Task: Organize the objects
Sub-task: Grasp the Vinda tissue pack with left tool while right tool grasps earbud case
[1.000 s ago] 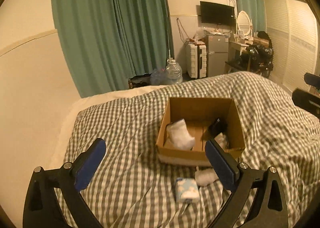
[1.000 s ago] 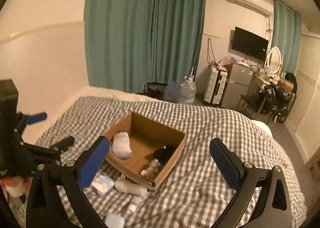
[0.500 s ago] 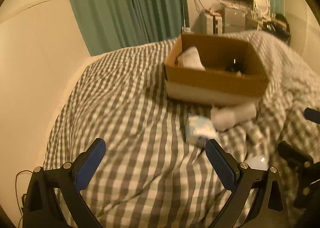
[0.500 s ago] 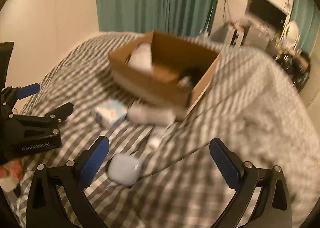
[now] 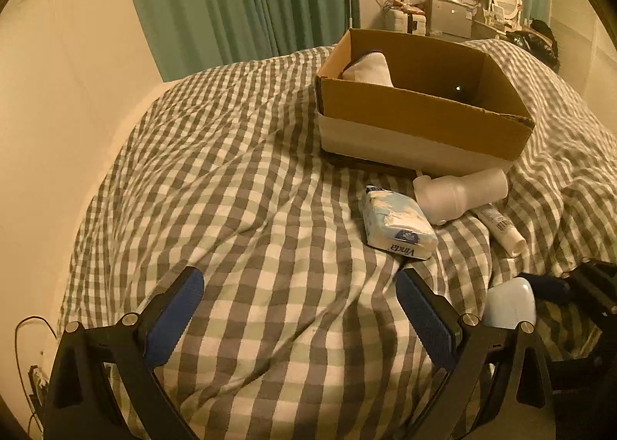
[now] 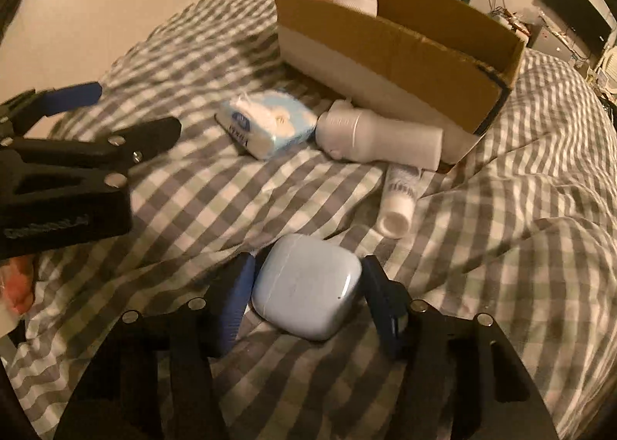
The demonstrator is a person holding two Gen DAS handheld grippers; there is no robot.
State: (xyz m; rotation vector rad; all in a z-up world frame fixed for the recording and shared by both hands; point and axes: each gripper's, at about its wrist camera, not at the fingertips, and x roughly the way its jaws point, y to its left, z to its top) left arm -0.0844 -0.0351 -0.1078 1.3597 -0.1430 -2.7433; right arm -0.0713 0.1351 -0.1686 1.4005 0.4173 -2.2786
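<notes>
- Right gripper (image 6: 306, 287) had dropped from its high look over the bed to mattress level, and its two blue pads (image 6: 233, 303) now sat either side of the pale blue case (image 6: 306, 285), close against its flanks. I took it as clamped or all but clamped; whether both pads truly pressed, I could not tell.
- A second before, those jaws stood wide with nothing between them, so I judged the reach finished and the lift the next thing due.
- Left gripper (image 5: 299, 314) had also come down low, but its pads were spread wide over bare checked bedspread (image 5: 231, 177), holding nothing.
- The case lay at six o'clock in the right view, flat on the bedspread, nearest to me of all the loose things. It looked smooth, glossy and rounded at the corners, with a seam around its edge; I guessed it could slip under a light pinch.
- At twelve o'clock sat the cardboard box (image 6: 385, 50), open-topped, with a white sock (image 5: 368, 68) showing over its rim and something dark deeper in.
- Between case and box lay a small white tube (image 6: 399, 201) at one o'clock, a white bottle (image 6: 378, 139) on its side touching the box wall, and a tissue pack (image 6: 266, 122) at eleven o'clock, just beside the bottle.
- Three things remained outside besides the case, so I judged the sorting well short of done.
</notes>
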